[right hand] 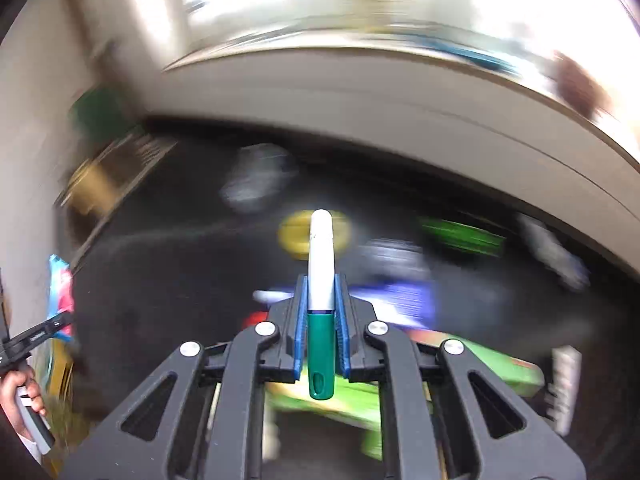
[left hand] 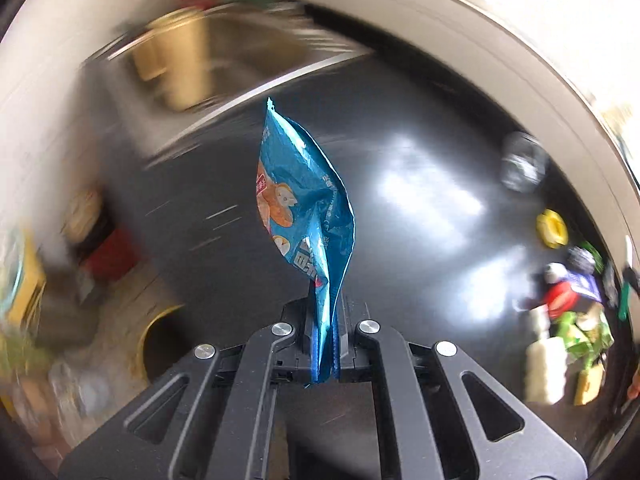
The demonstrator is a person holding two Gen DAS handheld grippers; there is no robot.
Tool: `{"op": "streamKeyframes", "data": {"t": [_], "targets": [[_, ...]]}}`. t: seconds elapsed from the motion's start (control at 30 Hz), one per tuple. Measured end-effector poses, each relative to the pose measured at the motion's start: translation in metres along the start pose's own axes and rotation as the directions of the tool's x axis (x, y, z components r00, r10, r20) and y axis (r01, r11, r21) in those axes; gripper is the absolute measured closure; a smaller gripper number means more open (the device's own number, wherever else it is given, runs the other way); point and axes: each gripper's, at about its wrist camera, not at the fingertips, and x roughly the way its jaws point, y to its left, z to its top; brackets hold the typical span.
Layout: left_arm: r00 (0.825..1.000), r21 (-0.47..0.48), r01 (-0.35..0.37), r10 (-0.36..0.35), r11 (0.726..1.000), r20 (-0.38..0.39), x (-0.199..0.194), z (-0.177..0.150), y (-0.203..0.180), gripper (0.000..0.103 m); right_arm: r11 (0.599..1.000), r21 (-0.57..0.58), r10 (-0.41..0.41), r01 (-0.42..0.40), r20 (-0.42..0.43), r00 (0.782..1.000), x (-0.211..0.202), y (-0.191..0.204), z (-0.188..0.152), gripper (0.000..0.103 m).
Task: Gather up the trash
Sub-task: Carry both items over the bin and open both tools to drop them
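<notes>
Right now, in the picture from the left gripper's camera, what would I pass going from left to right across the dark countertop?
Steel sink → crinkled blue snack wrapper pinched in the left gripper → blurred clear crumpled plastic → small yellow ring-shaped cap → pile of mixed trash, red, white and green.

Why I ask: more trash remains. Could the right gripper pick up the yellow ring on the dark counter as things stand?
Probably not: the right gripper is shut on a white and green marker pen, so its jaws are full. The yellow ring lies uncovered ahead.
</notes>
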Motion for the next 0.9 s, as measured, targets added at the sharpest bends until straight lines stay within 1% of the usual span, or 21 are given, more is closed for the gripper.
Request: {"op": "streamKeyframes", "data": {"t": [0.07,0.1,0.13,0.17,0.23,0.27,0.3,0.33,0.43,0.5,0.53,0.6,0.67,0.7,0.73,0.8,0.83,0.87,0.9], "targets": [[0.999,-0.098,-0.032,0.032,0.995,-0.010,-0.010,-0.022,0.049,0.100,0.984,-0.135,0.110,-0.117,-0.060,0.992,0.028,0.084,0.006,0.089],[0.999,-0.161,-0.049,0.046,0.986,-0.019,-0.014,-0.039,0.077,0.100,0.963,-0.197,0.167,-0.184,-0.097,0.981,0.038,0.127,0.001,0.089],[0.998,-0.196,-0.054,0.051,0.979,-0.025,-0.015,-0.049,0.093,0.100,0.935,-0.255,0.218,-0.247,-0.138,0.966,0.047,0.166,-0.006,0.089],[0.998,-0.248,-0.064,0.057,0.967,-0.036,-0.016,-0.065,0.114,0.100,0.905,-0.304,0.254,-0.298,-0.175,0.951,0.052,0.200,-0.014,0.089],[0.996,-0.329,-0.076,0.059,0.941,-0.062,-0.012,-0.095,0.145,0.100,0.809,-0.410,0.326,-0.421,-0.283,0.902,0.066,0.279,-0.040,0.089],[0.996,-0.354,-0.081,0.060,0.932,-0.068,-0.011,-0.107,0.156,0.100,0.776,-0.441,0.335,-0.451,-0.317,0.887,0.070,0.304,-0.054,0.089],[0.995,-0.375,-0.087,0.063,0.923,-0.077,-0.009,-0.119,0.164,0.100,0.731,-0.480,0.338,-0.485,-0.362,0.869,0.076,0.337,-0.071,0.089],[0.995,-0.393,-0.090,0.062,0.915,-0.084,-0.006,-0.129,0.173,0.100,0.693,-0.513,0.330,-0.507,-0.399,0.855,0.084,0.366,-0.087,0.089],[0.992,-0.465,-0.094,0.046,0.880,-0.114,0.009,-0.161,0.198,0.100,0.617,-0.570,0.289,-0.543,-0.477,0.830,0.095,0.425,-0.137,0.089],[0.990,-0.512,-0.094,0.028,0.854,-0.135,0.024,-0.181,0.214,0.100,0.585,-0.594,0.253,-0.552,-0.513,0.820,0.115,0.448,-0.153,0.089],[0.989,-0.521,-0.095,0.022,0.848,-0.145,0.029,-0.184,0.215,0.100,0.570,-0.606,0.234,-0.555,-0.527,0.817,0.123,0.459,-0.162,0.089],[0.988,-0.536,-0.094,0.012,0.839,-0.155,0.041,-0.193,0.221,0.100,0.553,-0.622,0.203,-0.554,-0.545,0.814,0.142,0.465,-0.168,0.089],[0.987,-0.544,-0.093,0.007,0.834,-0.159,0.050,-0.199,0.228,0.100,0.545,-0.627,0.179,-0.556,-0.561,0.808,0.156,0.466,-0.176,0.089],[0.987,-0.546,-0.089,0.003,0.833,-0.158,0.053,-0.200,0.229,0.100,0.545,-0.627,0.175,-0.557,-0.565,0.806,0.163,0.460,-0.175,0.089],[0.987,-0.547,-0.085,-0.003,0.833,-0.158,0.058,-0.197,0.230,0.100,0.544,-0.624,0.172,-0.560,-0.570,0.803,0.169,0.464,-0.174,0.089],[0.986,-0.531,-0.070,-0.021,0.844,-0.163,0.066,-0.193,0.230,0.099,0.547,-0.616,0.173,-0.567,-0.580,0.796,0.171,0.466,-0.176,0.089],[0.986,-0.525,-0.055,-0.038,0.849,-0.165,0.069,-0.189,0.228,0.098,0.555,-0.604,0.175,-0.572,-0.588,0.790,0.175,0.468,-0.174,0.089],[0.984,-0.523,-0.047,-0.051,0.851,-0.172,0.072,-0.188,0.227,0.091,0.564,-0.599,0.177,-0.568,-0.584,0.792,0.180,0.469,-0.171,0.089],[0.983,-0.525,-0.055,-0.047,0.849,-0.180,0.072,-0.187,0.227,0.068,0.573,-0.596,0.183,-0.563,-0.576,0.797,0.183,0.469,-0.167,0.079]]}}
